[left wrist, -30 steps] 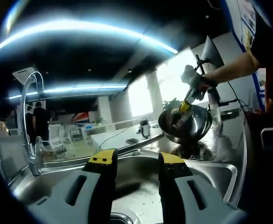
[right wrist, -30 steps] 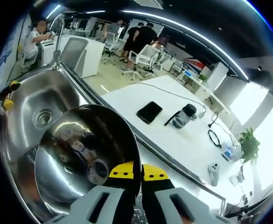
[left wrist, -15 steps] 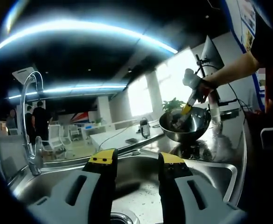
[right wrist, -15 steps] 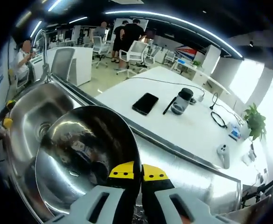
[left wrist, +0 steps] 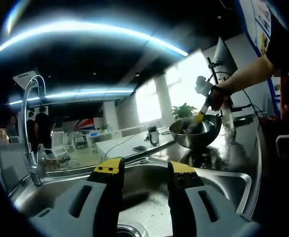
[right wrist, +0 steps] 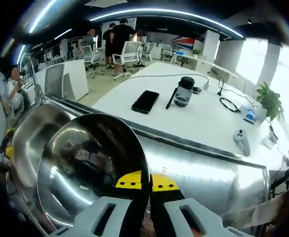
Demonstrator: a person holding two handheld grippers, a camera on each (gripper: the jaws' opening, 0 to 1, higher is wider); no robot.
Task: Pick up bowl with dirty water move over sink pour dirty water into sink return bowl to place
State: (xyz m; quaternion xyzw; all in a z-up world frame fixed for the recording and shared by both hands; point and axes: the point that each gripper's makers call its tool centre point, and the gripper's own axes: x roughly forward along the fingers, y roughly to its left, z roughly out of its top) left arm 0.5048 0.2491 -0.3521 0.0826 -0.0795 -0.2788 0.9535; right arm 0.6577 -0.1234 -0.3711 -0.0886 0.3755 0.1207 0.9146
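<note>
- The right gripper (right wrist: 145, 181) has its fingers (right wrist: 130, 180) pinched on the near rim of the bowl (right wrist: 92, 168), one finger inside the rim and one outside, with the rim edge between the yellow tips.
- The left gripper (left wrist: 143, 170) holds nothing; its fingers (left wrist: 107, 168) stand apart, over the sink (left wrist: 223, 180) basin.
- The deciding relation, as I judge it: the bowl is off to the side of the basin, over the steel drainboard (right wrist: 203, 170), so returning it means moving it further from the sink and setting it down on the flat tabletop.
- In the left gripper view the bowl (left wrist: 196, 132) hangs above the drainboard (left wrist: 218, 158), held aloft by the right gripper (left wrist: 199, 117) with the person's hand (left wrist: 218, 94) above it; the bowl's mouth faces roughly up, slightly tilted.
- The right hand alone is on the bowl; the left is well apart from it, by the tap (left wrist: 33, 128).
- The bowl is round, polished steel, mirror-bright inside. I see reflections and a few droplets on its wall but no pool of water, so the pour seems done; I cannot be sure of the very bottom.
- Beyond the drainboard lies a white tabletop (right wrist: 203, 123) with a phone (right wrist: 145, 101) and a dark cup (right wrist: 185, 91).
</note>
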